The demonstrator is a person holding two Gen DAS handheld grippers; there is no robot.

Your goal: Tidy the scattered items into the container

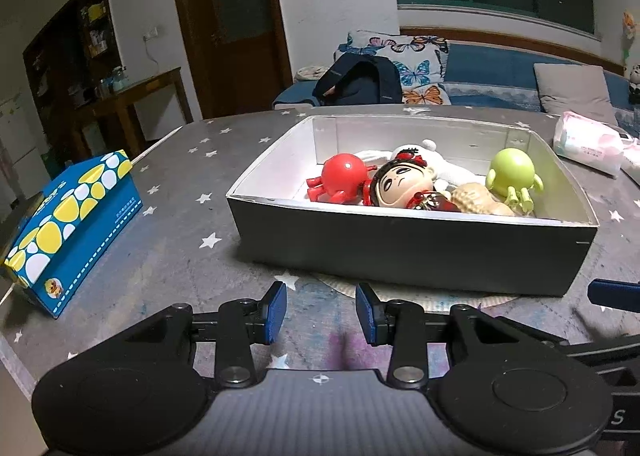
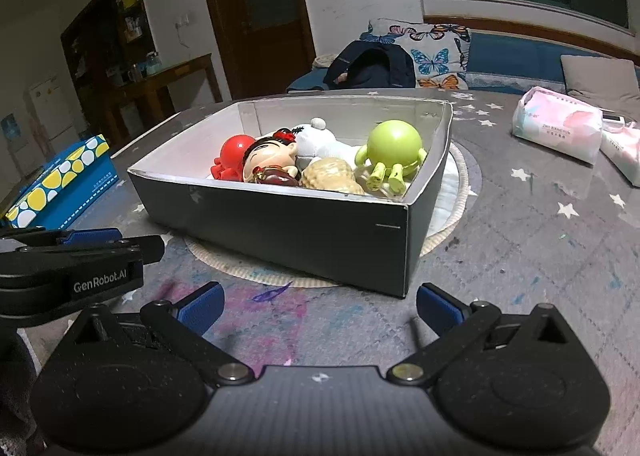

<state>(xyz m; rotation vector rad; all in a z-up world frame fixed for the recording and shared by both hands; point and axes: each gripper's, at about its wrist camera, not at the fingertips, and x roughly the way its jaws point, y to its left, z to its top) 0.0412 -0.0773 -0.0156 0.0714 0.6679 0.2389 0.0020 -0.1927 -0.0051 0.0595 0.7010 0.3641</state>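
Observation:
A black box with a white inside stands on a round mat on the starred table. In it lie a red round toy, a dark-haired doll, a white plush, a beige peanut-shaped toy and a green round toy. My left gripper is open and empty, in front of the box's near wall. My right gripper is open wide and empty, near the box's front right corner. The left gripper also shows at the left of the right wrist view.
A blue tissue box with yellow and white spots lies at the table's left. Pink-white tissue packs lie at the right back. A sofa with cushions and a dark bag stands beyond the table.

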